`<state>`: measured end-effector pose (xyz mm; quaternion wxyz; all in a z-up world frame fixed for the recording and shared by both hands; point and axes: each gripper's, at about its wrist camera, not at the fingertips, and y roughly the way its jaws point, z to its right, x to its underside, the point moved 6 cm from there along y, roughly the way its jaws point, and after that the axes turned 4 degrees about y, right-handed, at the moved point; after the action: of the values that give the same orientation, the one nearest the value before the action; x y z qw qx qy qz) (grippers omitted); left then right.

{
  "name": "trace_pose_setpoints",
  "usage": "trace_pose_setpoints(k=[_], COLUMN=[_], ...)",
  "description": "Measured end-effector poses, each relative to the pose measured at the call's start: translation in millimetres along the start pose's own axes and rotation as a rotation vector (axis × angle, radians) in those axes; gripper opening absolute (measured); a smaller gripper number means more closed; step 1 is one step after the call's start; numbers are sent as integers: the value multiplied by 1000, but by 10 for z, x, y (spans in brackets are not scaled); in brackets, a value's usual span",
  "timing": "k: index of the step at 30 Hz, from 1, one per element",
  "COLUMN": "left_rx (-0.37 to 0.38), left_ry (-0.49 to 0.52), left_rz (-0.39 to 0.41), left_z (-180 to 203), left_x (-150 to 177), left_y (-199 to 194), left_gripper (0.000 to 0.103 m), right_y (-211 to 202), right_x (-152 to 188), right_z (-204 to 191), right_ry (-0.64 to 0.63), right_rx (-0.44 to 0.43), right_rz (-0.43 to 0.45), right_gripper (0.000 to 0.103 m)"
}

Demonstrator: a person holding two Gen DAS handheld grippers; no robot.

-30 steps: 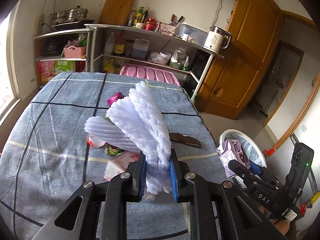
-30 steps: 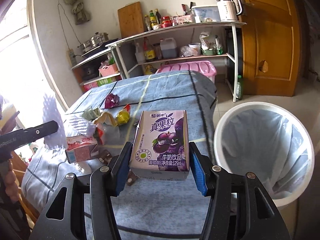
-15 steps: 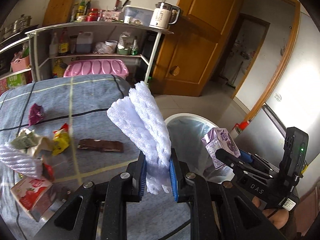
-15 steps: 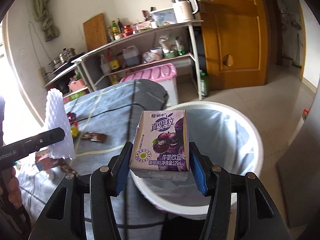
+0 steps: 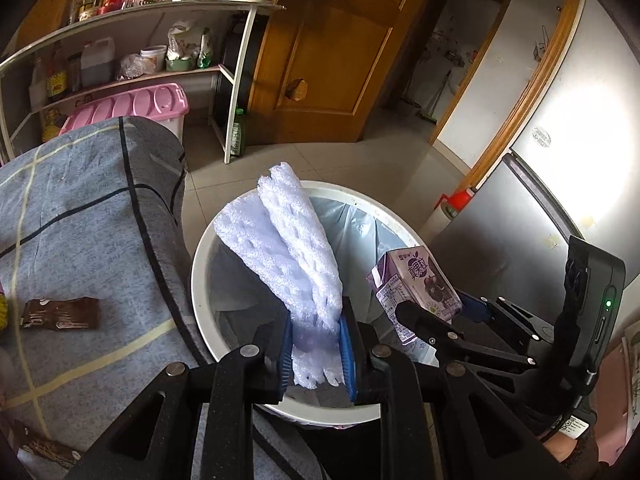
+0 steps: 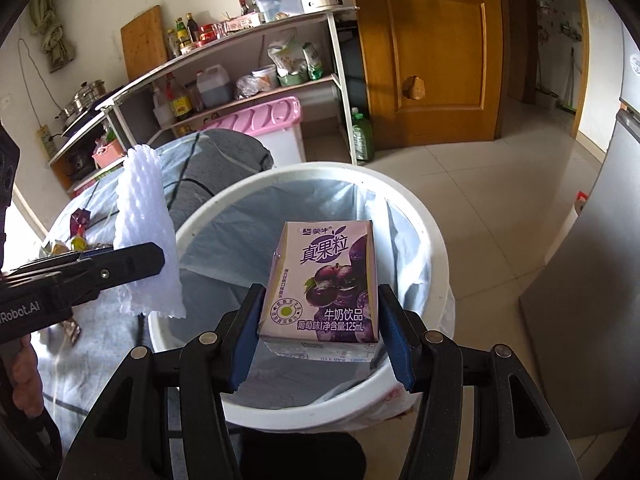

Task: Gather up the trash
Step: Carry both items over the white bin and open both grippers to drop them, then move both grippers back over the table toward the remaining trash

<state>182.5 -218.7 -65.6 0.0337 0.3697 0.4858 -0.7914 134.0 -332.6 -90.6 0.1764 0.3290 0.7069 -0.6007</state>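
Both grippers have moved from the grey checked tablecloth to above the round white lined trash bin. The left gripper clamps the white foam net sleeve; the right gripper grips the purple milk-drink carton. The 2 items look ready to drop.

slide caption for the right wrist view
Right tongs hold a purple milk carton over the lined white bin.

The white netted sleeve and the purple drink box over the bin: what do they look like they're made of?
White netted sleeve: looks like soft foam mesh of the fruit-wrap kind; matte, with rows of dimpled holes and a frayed lower edge.
Purple drink box: probably coated paperboard; sharp folded edges, flat printed faces with a slight sheen.
White round bin: apparently smooth rigid plastic, lined with a thin, wrinkled translucent bag.
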Motion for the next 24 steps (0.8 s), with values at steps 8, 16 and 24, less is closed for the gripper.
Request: trace_pose_setpoints(k=[8,16,24], left_rx=[-16,-29,-87], left_ry=[18,2,-39], left_rz=[-21,1,75], left_z=[-8,-95,-292], left_x=[14,41,151], left_y=[120,-24,-468], left_gripper=[39,48,48], right_y=[97,19,-164], right_x=[24,12,25], right_z=[110,137,-49], right_ry=[-10,2,7], right_rx=[33,40,-6], right_rz=[-28,-8,36], right_gripper=[63,68,68])
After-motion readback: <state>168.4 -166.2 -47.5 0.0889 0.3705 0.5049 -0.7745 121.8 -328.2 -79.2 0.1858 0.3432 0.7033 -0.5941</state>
